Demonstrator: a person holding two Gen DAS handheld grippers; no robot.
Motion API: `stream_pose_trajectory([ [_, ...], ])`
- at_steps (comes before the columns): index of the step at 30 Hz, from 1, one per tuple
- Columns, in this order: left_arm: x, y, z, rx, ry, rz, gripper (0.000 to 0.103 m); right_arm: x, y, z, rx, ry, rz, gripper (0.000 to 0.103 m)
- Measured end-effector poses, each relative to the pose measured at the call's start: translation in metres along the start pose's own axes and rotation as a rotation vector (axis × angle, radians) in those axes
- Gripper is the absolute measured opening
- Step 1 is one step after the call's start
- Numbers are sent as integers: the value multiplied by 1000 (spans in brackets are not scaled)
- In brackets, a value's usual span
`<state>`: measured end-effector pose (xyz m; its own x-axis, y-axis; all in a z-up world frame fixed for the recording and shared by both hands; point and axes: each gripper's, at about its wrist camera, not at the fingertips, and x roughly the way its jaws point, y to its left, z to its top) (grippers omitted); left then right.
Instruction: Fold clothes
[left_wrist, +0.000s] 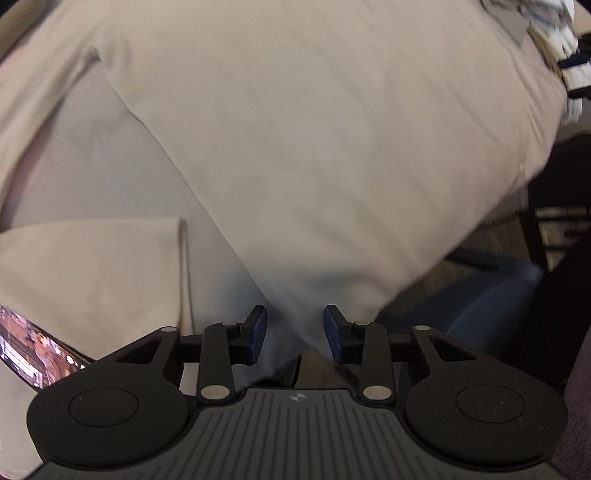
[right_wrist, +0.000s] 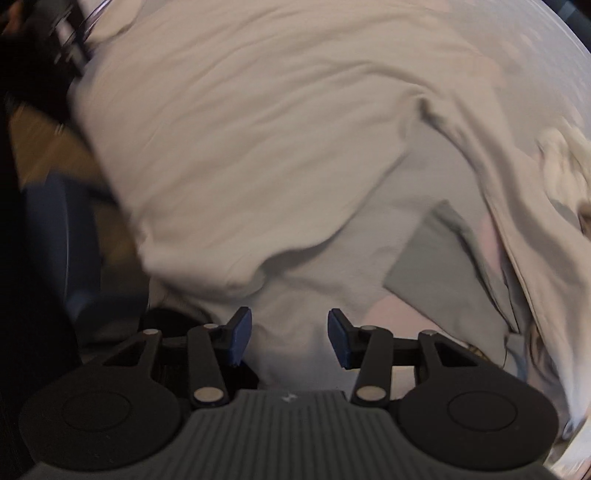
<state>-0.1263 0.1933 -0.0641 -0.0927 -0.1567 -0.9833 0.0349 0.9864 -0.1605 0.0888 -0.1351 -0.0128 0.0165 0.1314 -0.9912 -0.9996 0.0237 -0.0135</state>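
A beige garment (left_wrist: 314, 147) fills most of the left wrist view, spread out with a sleeve (left_wrist: 92, 277) at the lower left. My left gripper (left_wrist: 294, 334) is open, its blue pads on either side of a corner of the cloth. In the right wrist view the same beige garment (right_wrist: 258, 147) lies rumpled with folds, over a grey-white surface. My right gripper (right_wrist: 290, 338) is open, its pads apart just above the cloth, holding nothing.
A phone with a lit screen (left_wrist: 37, 354) lies at the lower left. A blue chair (left_wrist: 480, 306) stands beyond the right edge and also shows in the right wrist view (right_wrist: 62, 240). Other cloth (right_wrist: 565, 170) is piled at the right.
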Motion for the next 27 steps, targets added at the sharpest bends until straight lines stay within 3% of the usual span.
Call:
stream_pose_trajectory([
  [10, 11, -20, -1, 73, 1, 70, 32, 43, 37, 19, -246, 0, 2, 45],
  [15, 13, -34, -3, 126, -16, 106, 30, 49, 46, 20, -286, -6, 23, 19],
  [17, 12, -36, -2, 129, -20, 97, 12, 37, 44, 20, -282, 3, 49, 14],
  [19, 8, -36, 0, 123, -21, 69, 4, 22, 41, 22, -270, 6, 80, 12],
  [22, -8, -35, 3, 118, -44, 11, 2, -3, 38, 25, -252, 4, 118, 11],
  [25, -30, -38, 0, 135, -65, -25, 2, 2, 41, 24, -232, 56, 162, 11],
  [27, -42, -39, -4, 153, -65, -10, 2, 6, 43, 23, -218, 92, 191, 11],
])
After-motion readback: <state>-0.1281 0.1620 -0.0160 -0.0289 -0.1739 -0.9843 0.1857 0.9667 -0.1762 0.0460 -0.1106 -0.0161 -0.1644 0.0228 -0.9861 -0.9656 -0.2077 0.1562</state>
